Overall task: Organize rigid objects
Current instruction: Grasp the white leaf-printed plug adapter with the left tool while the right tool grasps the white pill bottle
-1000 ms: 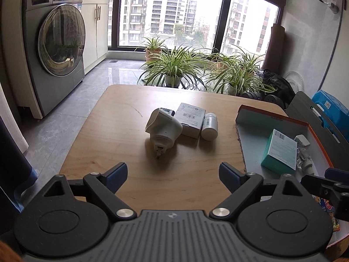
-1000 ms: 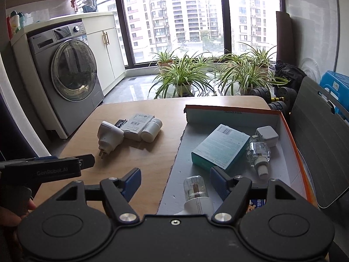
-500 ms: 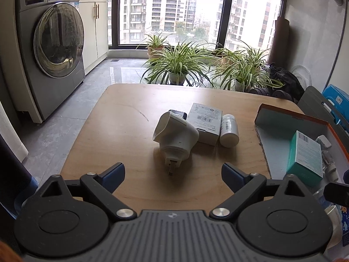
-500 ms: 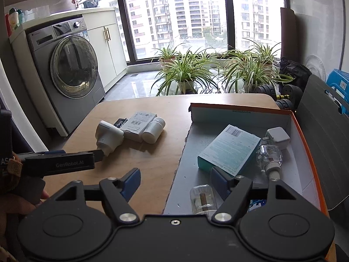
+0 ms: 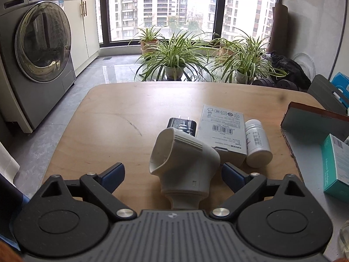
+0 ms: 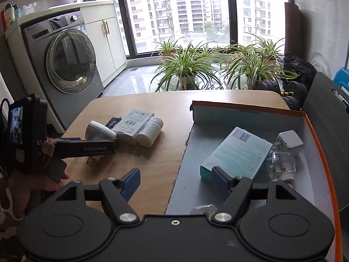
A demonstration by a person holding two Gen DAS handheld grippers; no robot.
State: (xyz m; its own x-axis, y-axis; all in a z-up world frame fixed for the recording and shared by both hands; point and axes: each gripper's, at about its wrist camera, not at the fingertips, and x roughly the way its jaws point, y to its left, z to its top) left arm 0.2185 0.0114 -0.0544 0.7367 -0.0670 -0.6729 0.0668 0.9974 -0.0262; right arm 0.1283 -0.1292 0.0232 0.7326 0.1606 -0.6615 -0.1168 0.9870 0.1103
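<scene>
Left tongs (image 5: 172, 172): jaws wide, lately narrowing a little, flanking the white adapter (image 5: 185, 163) without touching it.
Adapter: on the table (image 5: 122, 118), just before a white box (image 5: 222, 131) and bottle (image 5: 257, 144).
Right tongs (image 6: 174, 181): jaws apart, holding nothing, over the tray (image 6: 314, 131) edge.
Tray: teal box (image 6: 237, 152), white charger (image 6: 289, 140), and what seems a clear glass bulb (image 6: 281, 163).

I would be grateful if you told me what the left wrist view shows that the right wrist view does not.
Only the left wrist view shows the left claw open around the white plug adapter, its pads clear of it. Only the right wrist view shows the open right claw, the clear bulb, the white charger and the box's far side. Both show the white carton, white bottle, teal box and black charger.
</scene>
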